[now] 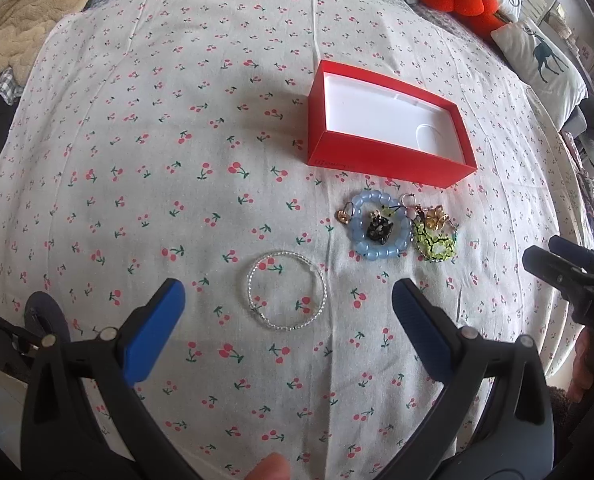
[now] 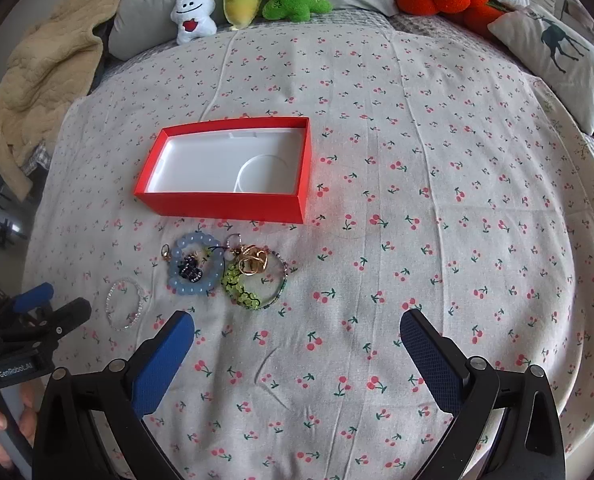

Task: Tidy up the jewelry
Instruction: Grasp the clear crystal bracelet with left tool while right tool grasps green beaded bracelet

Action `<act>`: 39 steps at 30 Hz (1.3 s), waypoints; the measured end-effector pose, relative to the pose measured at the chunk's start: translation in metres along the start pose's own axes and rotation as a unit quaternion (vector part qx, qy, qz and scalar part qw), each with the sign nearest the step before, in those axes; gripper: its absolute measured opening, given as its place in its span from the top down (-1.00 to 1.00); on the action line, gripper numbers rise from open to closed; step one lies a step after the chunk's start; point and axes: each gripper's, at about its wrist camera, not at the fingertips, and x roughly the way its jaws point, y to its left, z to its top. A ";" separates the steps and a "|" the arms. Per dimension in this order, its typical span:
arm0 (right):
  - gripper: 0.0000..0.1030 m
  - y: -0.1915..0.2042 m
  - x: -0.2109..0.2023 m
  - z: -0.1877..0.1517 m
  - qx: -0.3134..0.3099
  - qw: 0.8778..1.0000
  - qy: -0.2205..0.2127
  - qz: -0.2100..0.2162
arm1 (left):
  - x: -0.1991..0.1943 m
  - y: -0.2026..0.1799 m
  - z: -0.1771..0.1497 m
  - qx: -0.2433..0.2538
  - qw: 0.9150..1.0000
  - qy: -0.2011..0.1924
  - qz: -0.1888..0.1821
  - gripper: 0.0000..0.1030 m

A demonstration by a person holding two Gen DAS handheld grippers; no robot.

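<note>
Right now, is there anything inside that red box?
No jewelry yet. The red box shows only its white molded liner, with a round recess at one end. Nothing can be seen beneath the liner. The blue bead bracelet lies outside on the cloth.

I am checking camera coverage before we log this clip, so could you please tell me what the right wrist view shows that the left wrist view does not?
Only the right wrist view shows the whole white plush and the left gripper, open. Only the left wrist view shows the clear bead bracelet centred just ahead of its fingers, with the right gripper at the edge. Both share the red box, empty, the blue bead bracelet, the green bead piece and the cherry-print cloth.
</note>
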 end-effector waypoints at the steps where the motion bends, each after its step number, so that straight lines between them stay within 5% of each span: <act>1: -1.00 -0.002 0.004 0.002 0.004 1.000 0.006 0.011 | 0.002 0.003 0.001 0.000 1.000 -0.003 -0.002 -0.99; 7: -0.95 -0.022 0.050 0.003 0.053 0.995 0.072 0.049 | 0.035 0.024 0.005 -0.005 0.998 0.056 -0.023 -0.59; 9: -0.66 -0.029 0.062 0.006 0.067 0.992 0.090 0.058 | 0.043 0.031 0.006 -0.020 0.997 0.070 -0.031 -0.40; 14: -0.29 -0.041 0.076 0.013 0.094 0.989 0.096 0.061 | 0.051 0.037 0.007 -0.014 0.996 0.088 -0.019 0.00; 22: 0.26 -0.033 0.098 0.018 0.102 0.983 0.122 0.095 | 0.060 0.039 0.013 0.007 0.996 0.088 0.006 0.37; 30: 0.73 -0.016 0.115 0.019 0.084 0.985 0.127 0.075 | 0.068 0.030 0.018 0.039 0.994 0.091 0.036 0.51; 32: 0.87 -0.014 0.117 0.019 0.079 0.987 0.124 0.067 | 0.070 0.020 0.019 0.048 0.994 0.085 0.042 0.86; 39: 0.93 -0.009 0.102 0.022 0.077 0.989 0.103 0.071 | 0.068 0.004 0.016 0.051 0.996 0.067 0.033 0.91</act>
